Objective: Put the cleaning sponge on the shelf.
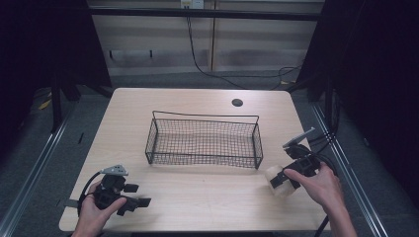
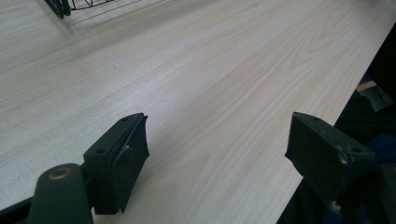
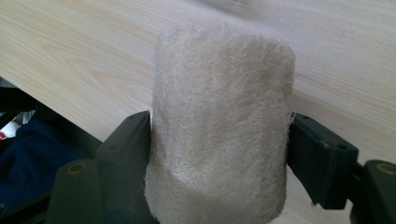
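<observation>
Table (image 1: 197,197): light wood top, rounded corners, small dark round hole (image 1: 237,102) near far edge. Both grippers sit at the near edge, L at near-left corner, R at near-right side.

Basket (image 1: 203,140): black wire mesh, long and low, upright, mid-table. Lies ahead of both grippers, between them across the table; nearer to R gripper, its right end just beside the roll but apart from it. Well apart from L gripper. One basket corner (image 2: 58,7) shows top-left in left gripper view.

R hand (image 1: 321,185) grips R gripper (image 1: 281,180) from behind; grey plate on top, cable trailing off the table's right side.

L hand (image 1: 94,210) grips L gripper (image 1: 136,197) w/ grey plate on top.

Roll (image 3: 219,130): pale cream, fuzzy fibre surface, cylinder shape. Sits between R gripper (image 3: 219,140) jaws, both jaws pressed against its sides, so R gripper is clamped on the roll. Roll sticks out ahead of the jaws, above table surface; whether its end touches the wood, cannot tell. High view: roll (image 1: 276,180) at jaw tips, pointing toward table centre.

L gripper (image 2: 217,140): jaws spread wide, nothing between them, bare wood under them. Right jaw hangs about over the table's near edge.
</observation>
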